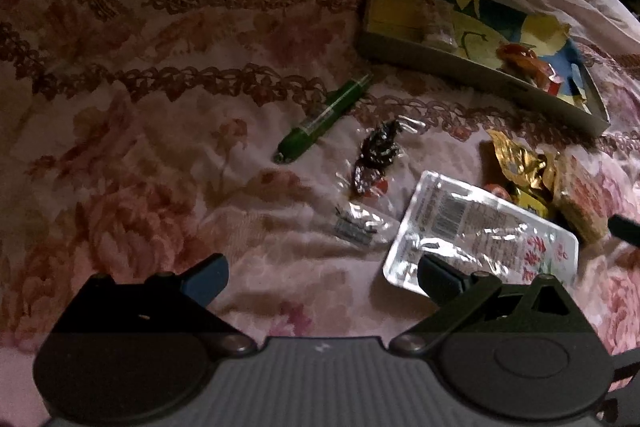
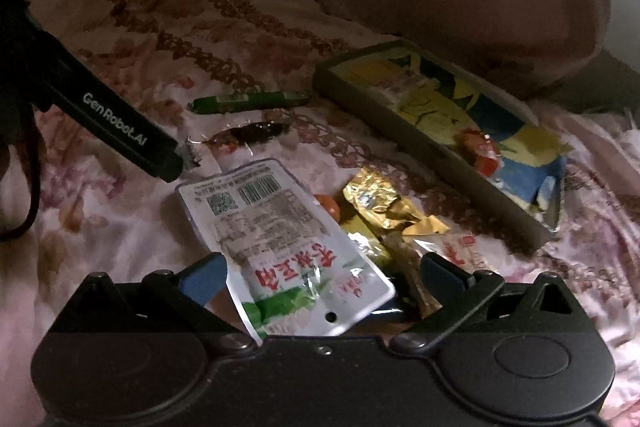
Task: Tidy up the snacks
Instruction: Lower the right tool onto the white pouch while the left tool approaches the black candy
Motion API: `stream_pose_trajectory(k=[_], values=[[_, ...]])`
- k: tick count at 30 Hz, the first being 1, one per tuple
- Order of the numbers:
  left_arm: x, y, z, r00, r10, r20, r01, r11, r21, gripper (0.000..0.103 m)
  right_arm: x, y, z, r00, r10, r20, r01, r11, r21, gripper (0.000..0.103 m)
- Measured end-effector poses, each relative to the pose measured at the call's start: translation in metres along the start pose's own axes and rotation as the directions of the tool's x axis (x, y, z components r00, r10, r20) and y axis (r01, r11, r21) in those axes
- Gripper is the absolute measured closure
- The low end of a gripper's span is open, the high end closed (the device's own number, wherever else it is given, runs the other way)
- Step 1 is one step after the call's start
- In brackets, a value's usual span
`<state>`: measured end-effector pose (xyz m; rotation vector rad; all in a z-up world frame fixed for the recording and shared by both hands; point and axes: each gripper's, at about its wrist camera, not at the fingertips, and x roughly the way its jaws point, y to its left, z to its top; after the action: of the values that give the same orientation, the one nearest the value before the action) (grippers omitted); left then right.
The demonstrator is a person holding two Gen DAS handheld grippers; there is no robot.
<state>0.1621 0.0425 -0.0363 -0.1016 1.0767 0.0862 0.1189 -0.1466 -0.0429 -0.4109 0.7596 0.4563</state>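
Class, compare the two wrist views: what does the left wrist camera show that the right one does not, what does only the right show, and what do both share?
Only the left wrist view shows the open left gripper from behind, with nothing between its fingers.

Only the right wrist view shows the left gripper's black body lettered GenRobot.AI from outside, and the open right gripper straddling the white printed snack pouch.

Both show that pouch, the green stick-shaped snack, the gold foil wrapper, the grey rectangular tray and the pink floral bedspread.
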Motion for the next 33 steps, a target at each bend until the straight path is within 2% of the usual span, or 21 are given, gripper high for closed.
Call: stream_pose_trajectory(k=[5, 8, 11, 13, 17, 21, 23, 29, 33], values=[[0.002, 0.007, 0.018, 0.999, -0.028, 0.030, 0.026, 0.998, 0.055, 0.000, 0.005, 0.005, -0.005, 1.000, 0.009, -0.009, -0.009, 0.999, -0.045, 0.001], [0.006, 0.012, 0.029, 0.995, -0.104, 0.014, 0.102, 0.990, 0.097, 0.000, 0.009, 0.013, -0.008, 1.000, 0.003, -0.015, -0.005, 0.994, -0.109, 0.001], [0.014, 0.014, 0.037, 0.981, -0.194, -0.019, 0.195, 0.975, 0.110, 0.000, 0.012, 0.024, -0.010, 1.000, -0.003, -0.006, 0.002, 0.982, -0.189, 0.001], [0.021, 0.011, 0.042, 0.973, -0.231, -0.029, 0.233, 0.965, 0.124, 0.000, 0.015, 0.030, -0.009, 1.000, -0.025, 0.017, 0.028, 0.970, -0.240, 0.001], [0.033, 0.004, 0.049, 0.969, -0.244, -0.028, 0.245, 0.957, 0.156, 0.000, 0.021, 0.039, -0.010, 0.992, -0.093, 0.084, 0.116, 0.938, -0.327, 0.001], [0.041, -0.002, 0.051, 0.974, -0.225, -0.016, 0.223, 0.953, 0.205, 0.001, 0.024, 0.042, -0.014, 0.984, -0.119, 0.134, 0.160, 0.920, -0.358, 0.001], [0.043, -0.003, 0.051, 0.975, -0.220, -0.015, 0.218, 0.948, 0.232, 0.006, 0.023, 0.043, -0.014, 0.979, -0.130, 0.158, 0.180, 0.915, -0.360, 0.002], [0.040, -0.010, 0.046, 0.972, -0.235, 0.009, 0.222, 0.931, 0.290, 0.023, 0.016, 0.036, -0.010, 0.970, -0.130, 0.204, 0.190, 0.931, -0.310, 0.019], [0.035, -0.010, 0.047, 0.967, -0.253, 0.042, 0.230, 0.927, 0.295, 0.031, 0.011, 0.032, -0.007, 0.966, -0.134, 0.219, 0.191, 0.945, -0.265, 0.043]])
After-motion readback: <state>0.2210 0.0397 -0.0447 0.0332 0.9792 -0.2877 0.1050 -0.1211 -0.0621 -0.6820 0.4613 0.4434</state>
